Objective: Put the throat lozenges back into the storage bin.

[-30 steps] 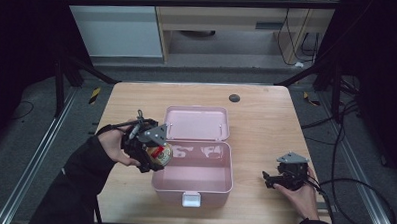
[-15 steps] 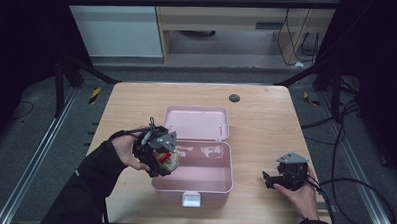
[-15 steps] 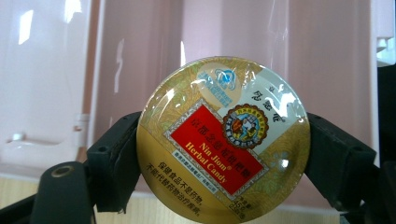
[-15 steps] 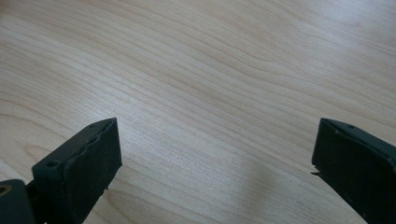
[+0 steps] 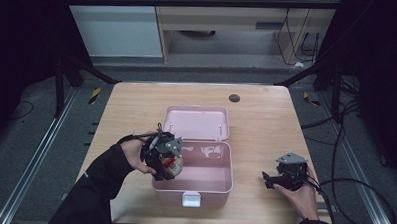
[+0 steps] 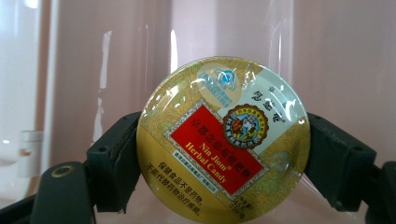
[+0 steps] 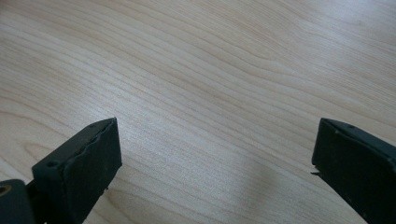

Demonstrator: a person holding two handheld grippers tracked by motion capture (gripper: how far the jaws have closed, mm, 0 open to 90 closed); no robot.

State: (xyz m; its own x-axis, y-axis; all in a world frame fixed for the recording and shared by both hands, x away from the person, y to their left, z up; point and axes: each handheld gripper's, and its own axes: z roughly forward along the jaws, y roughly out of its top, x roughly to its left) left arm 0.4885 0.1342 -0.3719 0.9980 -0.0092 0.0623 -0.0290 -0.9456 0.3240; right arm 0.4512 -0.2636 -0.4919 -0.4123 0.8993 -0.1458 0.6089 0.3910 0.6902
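A wooden counter [image 5: 136,110] is seen carrying an open pink box [image 5: 204,179], its lid [image 5: 197,123] laid back flat behind it. The round candy tin [image 6: 223,140] is clamped by the left claw [image 5: 165,163] just over the box's left wall. The right claw [image 5: 274,180] is spread wide, held empty over bare counter near the right edge.

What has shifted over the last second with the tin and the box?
The left claw, shut on the round yellow candy tin, moved right, from beside the open pink plastic box to over its left rim. The right claw stayed open above the wooden table.
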